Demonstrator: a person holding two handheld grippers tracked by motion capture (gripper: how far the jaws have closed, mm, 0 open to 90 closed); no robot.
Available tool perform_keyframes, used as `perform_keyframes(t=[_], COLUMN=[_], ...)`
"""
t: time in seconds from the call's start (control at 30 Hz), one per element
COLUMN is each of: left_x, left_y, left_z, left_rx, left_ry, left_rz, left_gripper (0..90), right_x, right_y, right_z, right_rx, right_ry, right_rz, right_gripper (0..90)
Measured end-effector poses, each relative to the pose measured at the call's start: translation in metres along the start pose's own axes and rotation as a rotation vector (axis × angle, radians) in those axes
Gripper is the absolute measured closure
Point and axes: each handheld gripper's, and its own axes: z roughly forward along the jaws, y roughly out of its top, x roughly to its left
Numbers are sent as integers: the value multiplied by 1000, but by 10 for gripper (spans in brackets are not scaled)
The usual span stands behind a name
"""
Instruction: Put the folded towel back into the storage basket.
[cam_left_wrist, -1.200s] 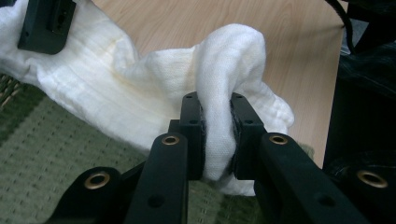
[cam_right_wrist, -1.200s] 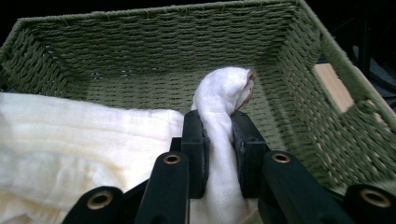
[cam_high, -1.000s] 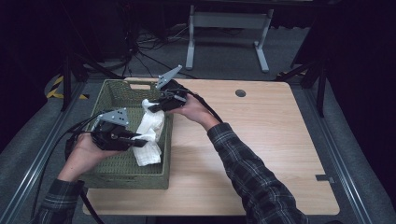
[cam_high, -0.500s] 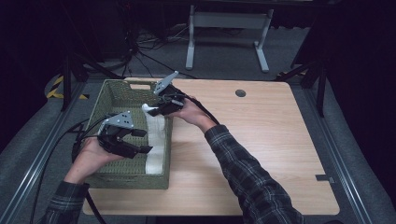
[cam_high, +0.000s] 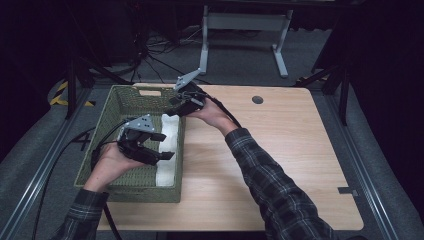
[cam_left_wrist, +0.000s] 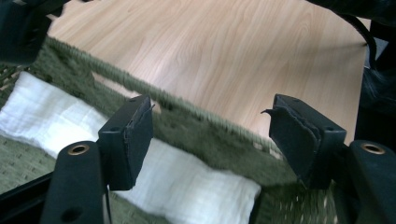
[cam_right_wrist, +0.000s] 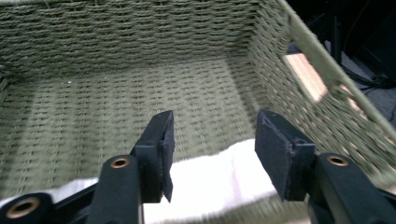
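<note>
A white folded cloth lies in the green woven basket, along its right inner wall. My left gripper hovers over the cloth's near half, and its jaws have just been opening with nothing between them. In the left gripper view the left gripper stands open above the cloth and the basket rim. My right gripper hangs over the cloth's far end. Its jaws have also just been opening, and the right gripper stands open above the cloth, not touching it.
The basket stands on the left part of a wooden table. A small dark round disc sits near the table's far edge. The basket floor left of the cloth is bare. Cables trail from both grippers.
Both grippers held the bunched cloth a second ago. The left opened first, then the right, and the cloth now lies flat along the basket's right wall.
</note>
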Motion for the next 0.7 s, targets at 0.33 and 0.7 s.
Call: perform_keyframes(t=[0.33, 0.7], left_x=[-25, -59], left_y=[32, 60], left_z=[36, 86], left_rx=[-28, -26], left_ry=[12, 4], left_rz=[-15, 6], left_gripper=[290, 276], right_x=[2, 9], right_y=[-35, -87], right_z=[-56, -117], right_rx=[7, 8], right_ry=[-14, -38], right_rz=[15, 20], right_gripper=[416, 390])
